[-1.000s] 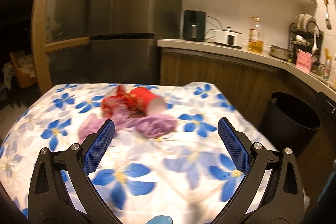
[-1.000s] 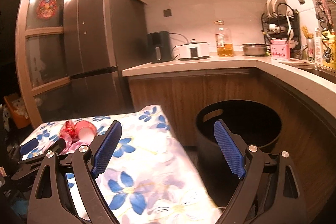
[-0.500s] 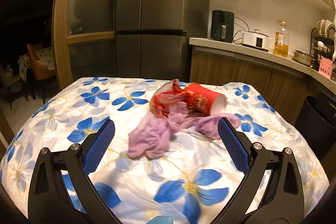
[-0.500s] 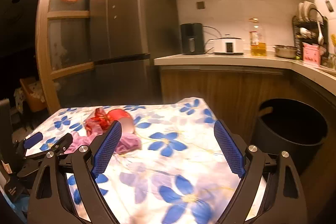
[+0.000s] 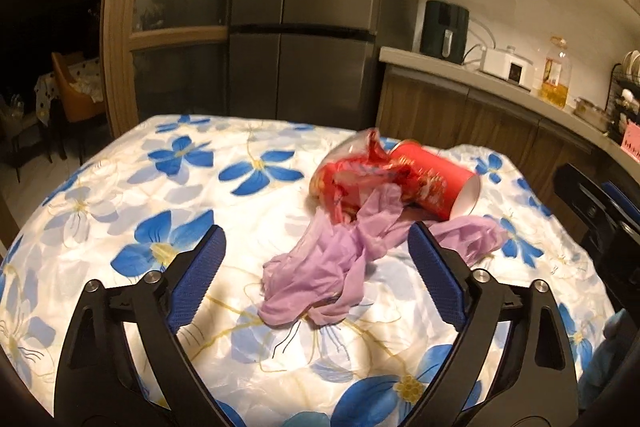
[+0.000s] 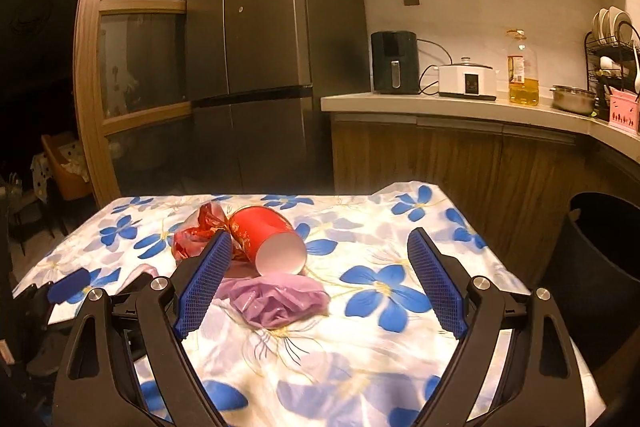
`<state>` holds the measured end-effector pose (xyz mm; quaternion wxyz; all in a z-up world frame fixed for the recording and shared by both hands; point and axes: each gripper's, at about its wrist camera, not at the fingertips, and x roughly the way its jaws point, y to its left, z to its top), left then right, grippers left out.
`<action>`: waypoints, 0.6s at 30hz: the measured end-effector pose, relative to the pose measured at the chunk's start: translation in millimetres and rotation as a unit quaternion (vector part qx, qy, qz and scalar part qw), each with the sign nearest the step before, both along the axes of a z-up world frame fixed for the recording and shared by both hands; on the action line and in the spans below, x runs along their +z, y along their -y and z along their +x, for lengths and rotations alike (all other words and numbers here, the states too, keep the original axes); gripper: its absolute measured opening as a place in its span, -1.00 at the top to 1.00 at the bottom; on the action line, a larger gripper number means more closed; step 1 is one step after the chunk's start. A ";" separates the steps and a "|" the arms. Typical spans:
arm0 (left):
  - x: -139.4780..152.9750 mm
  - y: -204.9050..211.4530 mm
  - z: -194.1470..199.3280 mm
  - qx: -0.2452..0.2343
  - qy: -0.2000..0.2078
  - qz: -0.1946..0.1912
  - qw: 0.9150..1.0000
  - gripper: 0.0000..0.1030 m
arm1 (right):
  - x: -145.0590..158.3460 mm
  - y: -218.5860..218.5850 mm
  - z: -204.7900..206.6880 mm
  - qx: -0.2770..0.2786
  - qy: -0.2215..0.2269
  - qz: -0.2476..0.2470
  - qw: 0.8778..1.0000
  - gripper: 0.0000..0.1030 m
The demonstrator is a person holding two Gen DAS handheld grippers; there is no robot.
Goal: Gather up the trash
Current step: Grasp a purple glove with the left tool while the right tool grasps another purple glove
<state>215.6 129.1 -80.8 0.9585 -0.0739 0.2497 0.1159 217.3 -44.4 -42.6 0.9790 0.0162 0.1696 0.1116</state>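
A red paper cup [image 5: 436, 187] [image 6: 272, 239] lies on its side on the flowered tablecloth [image 5: 160, 187]. A crumpled red wrapper [image 5: 348, 179] [image 6: 196, 235] touches its left side. Crumpled purple plastic [image 5: 320, 271] [image 6: 280, 299] spreads in front of both. My left gripper [image 5: 314, 243] hovers low over the near end of the purple plastic. Its jaws are closing, still wide, with the plastic lying between them and the pads clear of it. My right gripper [image 6: 320, 247] is open, just short of the cup's mouth, and holds nothing.
A black bin [image 6: 600, 267] stands on the floor right of the table, below the counter [image 6: 460, 105] with appliances and an oil bottle. A dark fridge [image 6: 264, 27] rises behind the table. The left gripper's fingers [image 6: 69, 285] show at the right wrist view's lower left.
Both grippers swung left and came closer to the trash pile. The bin slid to the right edge of the right wrist view. The left jaws narrowed slightly.
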 end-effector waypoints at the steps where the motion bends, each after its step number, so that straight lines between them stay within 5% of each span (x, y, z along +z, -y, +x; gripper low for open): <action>1: -1.7 -0.8 1.0 0.002 -0.003 0.000 1.000 -0.66 | -2.7 -2.0 3.2 0.001 -0.003 0.001 1.000 -0.68; 9: -15.8 -10.5 8.6 -0.013 -0.025 -0.034 0.999 -0.21 | -33.3 -16.9 23.7 0.006 -0.042 -0.019 0.999 -0.62; 18: -24.4 -7.2 13.0 -0.051 -0.040 -0.058 0.996 0.69 | -49.0 -22.2 37.1 0.012 -0.078 -0.022 0.997 -0.52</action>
